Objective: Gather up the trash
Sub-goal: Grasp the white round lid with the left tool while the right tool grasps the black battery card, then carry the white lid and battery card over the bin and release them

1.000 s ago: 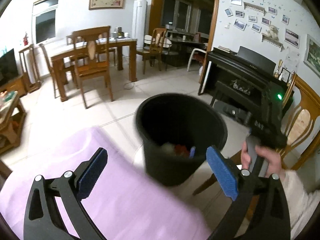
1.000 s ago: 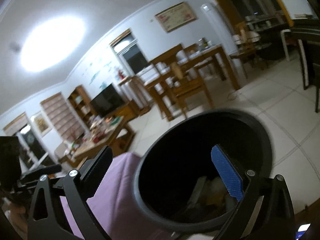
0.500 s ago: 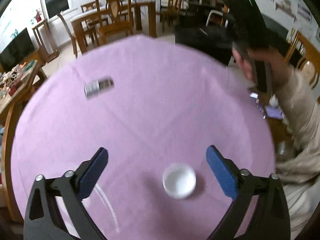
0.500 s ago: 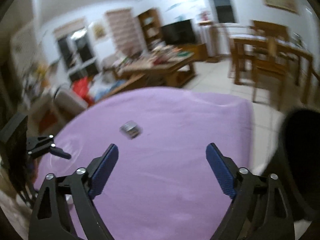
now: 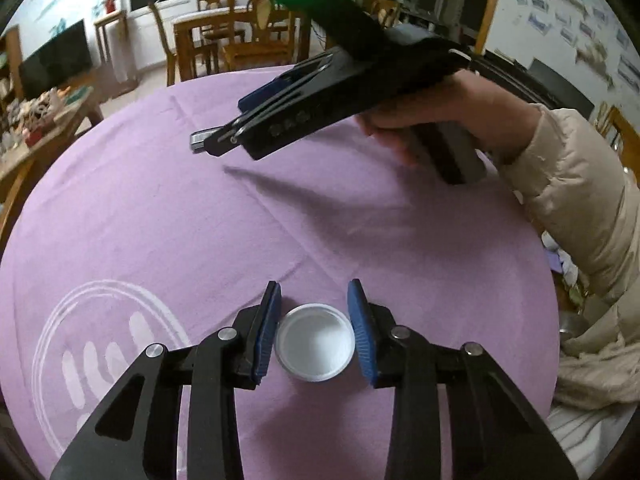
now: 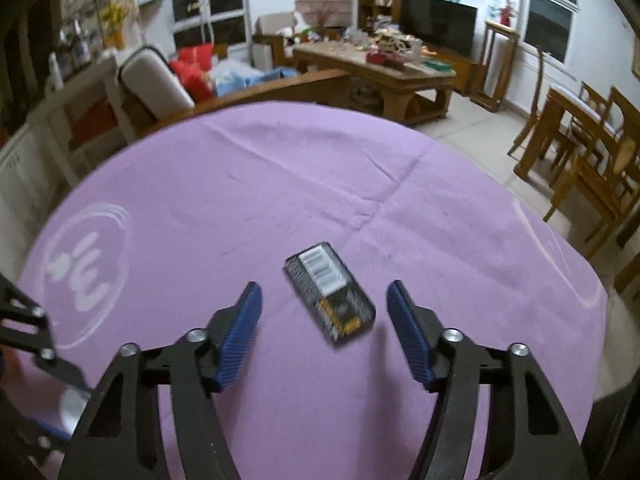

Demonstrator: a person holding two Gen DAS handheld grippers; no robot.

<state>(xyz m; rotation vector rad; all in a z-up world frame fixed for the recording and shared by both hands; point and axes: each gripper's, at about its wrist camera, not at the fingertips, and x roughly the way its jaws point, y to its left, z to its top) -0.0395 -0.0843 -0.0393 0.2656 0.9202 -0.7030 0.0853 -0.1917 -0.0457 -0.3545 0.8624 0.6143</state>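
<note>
Picking up is not done yet: my left gripper (image 5: pixel 314 330) sits around the white lid (image 5: pixel 315 342) on the purple cloth (image 5: pixel 160 208), pads almost touching it, and my right gripper (image 6: pixel 324 334) hangs wide open over the small box (image 6: pixel 330 292). Half a second ago both were spread far wider and higher. The bin from a second ago is gone from view.

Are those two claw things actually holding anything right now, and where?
Not yet, it seems. The left gripper straddles the round white plastic lid, its pads at the rim's sides without clearly clamping. The right gripper is open around the flat dark packet.
</note>
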